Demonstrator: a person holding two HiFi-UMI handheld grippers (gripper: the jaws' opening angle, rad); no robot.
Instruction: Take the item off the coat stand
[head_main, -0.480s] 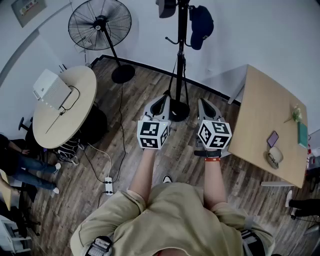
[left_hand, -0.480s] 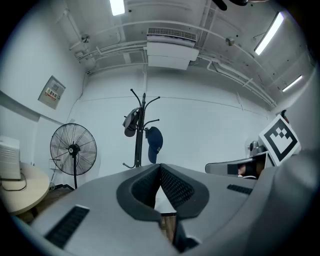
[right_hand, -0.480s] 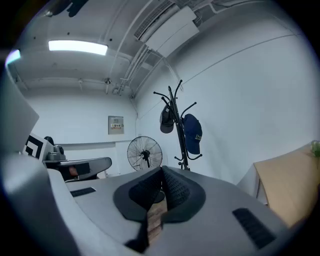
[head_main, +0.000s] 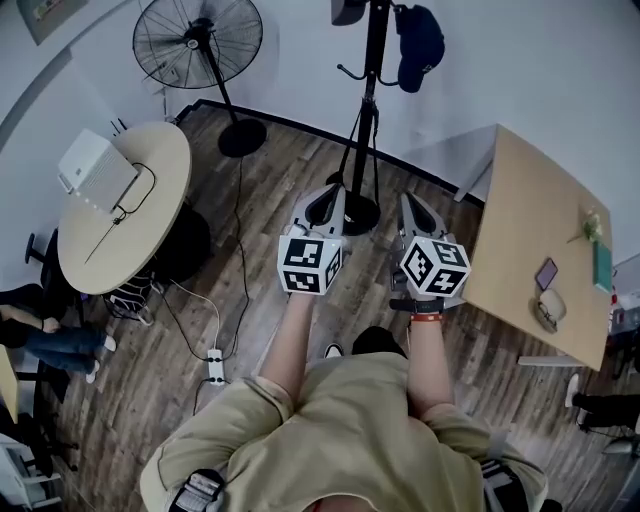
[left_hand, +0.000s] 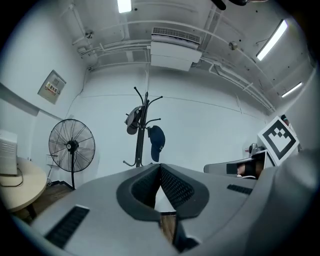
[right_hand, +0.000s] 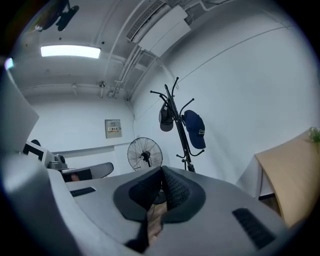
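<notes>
A black coat stand (head_main: 368, 110) rises by the white wall ahead of me. A navy cap (head_main: 418, 45) hangs on its right side and a grey hat (head_main: 348, 10) on its left. Both grippers are held level at chest height, well short of the stand. My left gripper (head_main: 336, 192) is shut and empty; in its own view the jaw tips (left_hand: 160, 167) meet below the navy cap (left_hand: 156, 142). The right gripper (head_main: 408, 200) is likewise shut with nothing in it, and the navy cap (right_hand: 195, 129) shows above its tips (right_hand: 161, 170).
A pedestal fan (head_main: 198, 45) stands left of the coat stand. A round table (head_main: 120, 215) carrying a white device is at the left, with cables and a power strip (head_main: 214, 366) on the wood floor. A rectangular wooden table (head_main: 535, 250) is close on the right.
I have stepped a little toward the coat stand, and a shoe now shows below my arms. Both grippers keep their pose and stay shut.
</notes>
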